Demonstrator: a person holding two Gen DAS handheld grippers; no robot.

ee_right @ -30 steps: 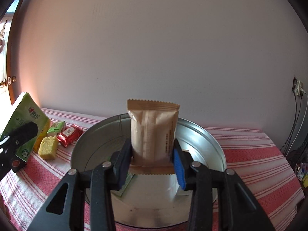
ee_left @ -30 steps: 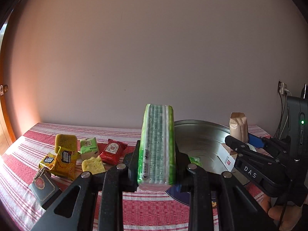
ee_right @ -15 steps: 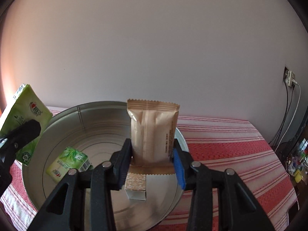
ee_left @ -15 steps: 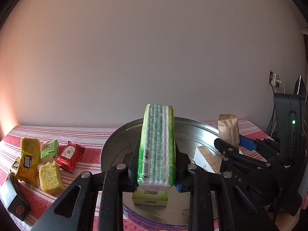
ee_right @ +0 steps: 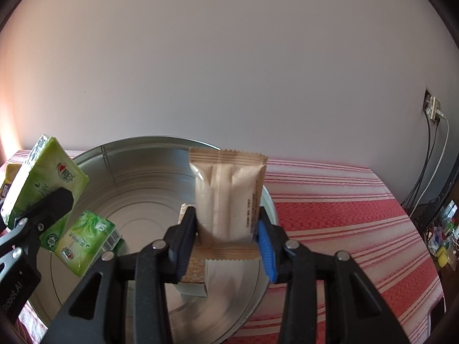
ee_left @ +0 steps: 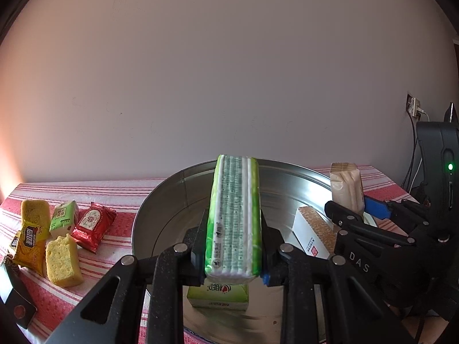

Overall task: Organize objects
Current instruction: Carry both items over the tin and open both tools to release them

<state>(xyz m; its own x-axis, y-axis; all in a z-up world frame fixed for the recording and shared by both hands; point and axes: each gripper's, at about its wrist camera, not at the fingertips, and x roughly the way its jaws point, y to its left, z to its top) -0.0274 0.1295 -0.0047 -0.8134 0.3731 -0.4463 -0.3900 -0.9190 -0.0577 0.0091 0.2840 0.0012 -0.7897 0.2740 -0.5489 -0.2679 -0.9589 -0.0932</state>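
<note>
Left wrist view, from the left edge: a cluster of snacks lies on the red-striped tablecloth point(ee_left: 114, 192), among them a yellow sponge cake point(ee_left: 61, 261), a yellow wrapper point(ee_left: 28, 243), a small green packet point(ee_left: 63, 219) and a red packet point(ee_left: 93, 226). A second ago these sat straight ahead of the camera; now they sit off to the left, and the round metal tray point(ee_left: 160, 200) fills the middle. So this hand has swung across from the loose pile to the tray. The left gripper point(ee_left: 233, 253) is pinching a green tissue pack point(ee_left: 233, 218), held on edge, upright, and it hangs over the tray interior. Beneath it a second green tissue pack point(ee_left: 218, 296) already lies on the tray floor, and a white and tan box point(ee_left: 312, 232) lies to its right.

In the right wrist view, the left-held pack shows at the left edge, then the tray wall point(ee_right: 137, 154), then the right gripper point(ee_right: 226, 240) clamped on a tan snack pouch point(ee_right: 228, 192), upright, above the tray's right half. A second ago the tray lay further ahead; now the pouch stands over the box.

My reading: both carries have reached the tray, and the release is the step in hand. Neither item is down yet. Six or so snacks remain outside on the cloth, so the sorting looks under halfway.
</note>
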